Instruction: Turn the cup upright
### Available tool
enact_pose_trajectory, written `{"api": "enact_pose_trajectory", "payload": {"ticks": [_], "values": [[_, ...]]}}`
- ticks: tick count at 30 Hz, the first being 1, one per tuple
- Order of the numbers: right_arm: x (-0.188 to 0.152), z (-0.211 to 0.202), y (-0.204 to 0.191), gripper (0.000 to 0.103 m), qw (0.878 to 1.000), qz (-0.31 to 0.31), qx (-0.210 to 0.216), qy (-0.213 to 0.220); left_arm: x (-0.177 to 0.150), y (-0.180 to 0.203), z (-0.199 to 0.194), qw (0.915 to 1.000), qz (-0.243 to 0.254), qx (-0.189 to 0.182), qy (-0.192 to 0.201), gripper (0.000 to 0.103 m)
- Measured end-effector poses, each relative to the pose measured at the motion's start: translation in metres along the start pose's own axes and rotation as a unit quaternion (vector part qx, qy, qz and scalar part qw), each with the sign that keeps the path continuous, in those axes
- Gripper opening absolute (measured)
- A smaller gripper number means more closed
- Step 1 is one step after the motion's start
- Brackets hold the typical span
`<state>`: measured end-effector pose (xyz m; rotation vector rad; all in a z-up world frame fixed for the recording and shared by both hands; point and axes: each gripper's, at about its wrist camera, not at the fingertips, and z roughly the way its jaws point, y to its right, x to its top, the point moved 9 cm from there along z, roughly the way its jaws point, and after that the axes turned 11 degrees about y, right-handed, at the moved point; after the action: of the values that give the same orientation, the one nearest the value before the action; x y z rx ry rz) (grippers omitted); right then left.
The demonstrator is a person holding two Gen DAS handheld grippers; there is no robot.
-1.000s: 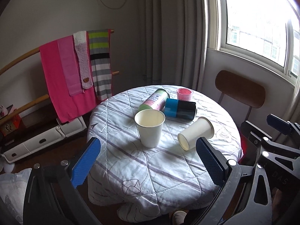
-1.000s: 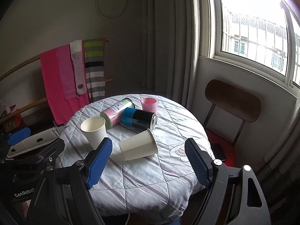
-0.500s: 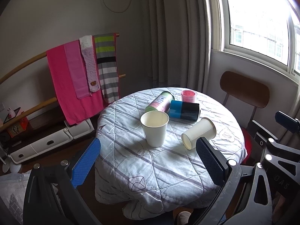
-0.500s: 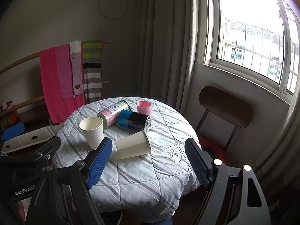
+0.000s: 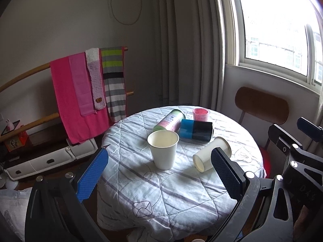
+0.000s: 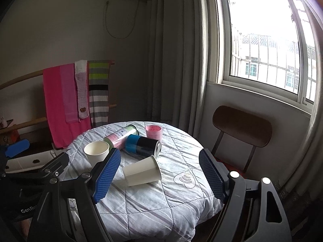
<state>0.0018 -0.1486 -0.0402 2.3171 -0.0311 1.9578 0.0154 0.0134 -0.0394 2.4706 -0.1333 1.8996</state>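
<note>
Left gripper (image 5: 159,173): fingers (image 5: 91,175) spread wide, released, holding nothing and touching nothing. It hangs short of the round counter (image 5: 181,191), which carries a quilted striped cloth.

Right gripper (image 6: 159,173): fingers (image 6: 107,173) also wide apart, empty, clear of every object.

Tipped paper cup (image 6: 141,171): lies on its side on the counter, in the gap between the right fingers and nearer the left one, beyond the tips. In the left wrist view this same cup (image 5: 210,155) sits just past the tip of the right-hand finger, which covers part of its mouth; mouth faces toward the camera.

Upright paper cup (image 5: 163,149): stands on the counter between the left gripper's fingers, ahead of them, well apart from both pads. In the right wrist view it (image 6: 96,153) is partly behind the left-hand finger.

Farther ahead of both grippers: blue-and-black can (image 5: 195,130) on its side, pink-and-green can (image 5: 168,122) on its side just beside it, small pink cup (image 5: 200,114) upright behind them.

Chair (image 6: 242,127) stands beyond the counter's far right edge, outside the right gripper's right finger.
</note>
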Motion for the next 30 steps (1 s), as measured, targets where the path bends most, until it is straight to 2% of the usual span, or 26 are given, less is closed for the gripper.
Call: {"api": "enact_pose_trajectory", "payload": {"ticks": [5,16,23,30], "values": [[0.006,-0.002,0.005,0.081,1.0,-0.012,-0.007,0.015,0.003,0.006,0.002,1.0,0.004,0.002,0.001,0.103],[0.001,0.008,0.02,0.081,1.0,0.0,-0.004,0.005,0.001,0.021,0.011,0.9996,0.021,0.013,-0.01,0.103],[-0.001,0.012,0.025,0.081,1.0,0.006,0.0,0.004,0.008,0.026,0.008,0.9982,0.045,0.038,0.015,0.103],[-0.001,0.013,0.027,0.081,1.0,0.008,0.004,0.002,0.004,0.027,0.015,0.9991,0.034,0.026,-0.001,0.103]]}}
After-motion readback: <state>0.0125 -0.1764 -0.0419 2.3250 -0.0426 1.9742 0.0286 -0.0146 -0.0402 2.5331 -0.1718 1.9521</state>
